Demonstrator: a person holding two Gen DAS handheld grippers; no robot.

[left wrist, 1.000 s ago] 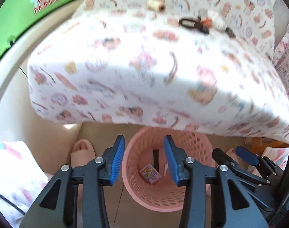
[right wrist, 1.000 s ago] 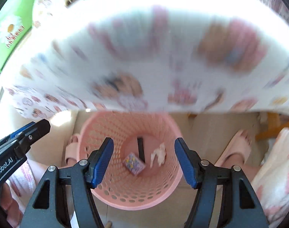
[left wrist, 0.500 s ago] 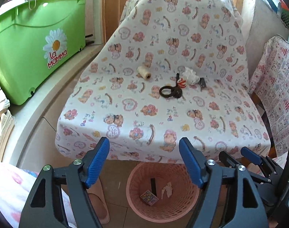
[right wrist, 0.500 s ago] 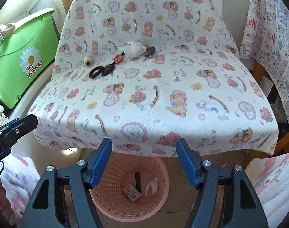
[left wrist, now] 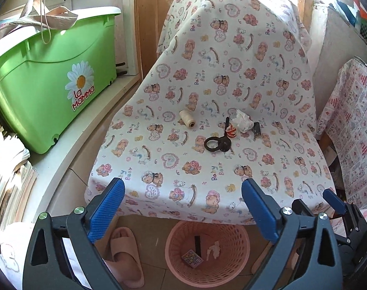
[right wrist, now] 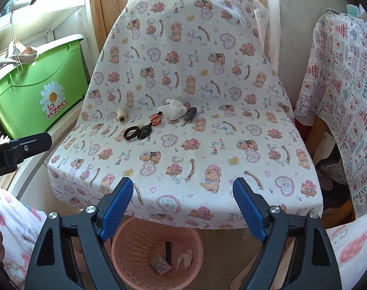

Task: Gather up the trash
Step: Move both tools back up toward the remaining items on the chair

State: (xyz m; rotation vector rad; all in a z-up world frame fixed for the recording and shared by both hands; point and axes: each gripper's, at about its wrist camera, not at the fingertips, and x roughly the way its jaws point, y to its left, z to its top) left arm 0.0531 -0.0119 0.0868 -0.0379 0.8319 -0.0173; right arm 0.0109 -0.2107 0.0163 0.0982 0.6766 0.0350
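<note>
A chair draped in bear-print cloth (left wrist: 207, 169) (right wrist: 195, 145) carries a crumpled white tissue (left wrist: 242, 123) (right wrist: 172, 108), black scissors (left wrist: 217, 143) (right wrist: 137, 133), a small orange-red roll (left wrist: 231, 130), a thread spool (left wrist: 187, 119) (right wrist: 121, 116) and a dark cylinder (left wrist: 256, 128) (right wrist: 189, 115). Below the seat's front edge stands a pink mesh basket (left wrist: 239, 249) (right wrist: 125, 249) holding a black strip, a colourful packet and white paper. My left gripper (left wrist: 182, 186) and right gripper (right wrist: 183, 182) hover above the basket, short of the seat edge. Both sets of jaws are opening, with nothing between them.
A green plastic tub (left wrist: 50, 77) sits on a ledge to the left, above stacked papers (left wrist: 7, 181). A pink slipper (left wrist: 125, 253) lies on the floor beside the basket. A second cloth-covered chair (left wrist: 352, 125) stands at the right. The person's patterned clothing fills the lower corners.
Both grippers rose from just over the basket to above seat height, bringing the seat top and its items into view. Both sets of jaws spread wider.
</note>
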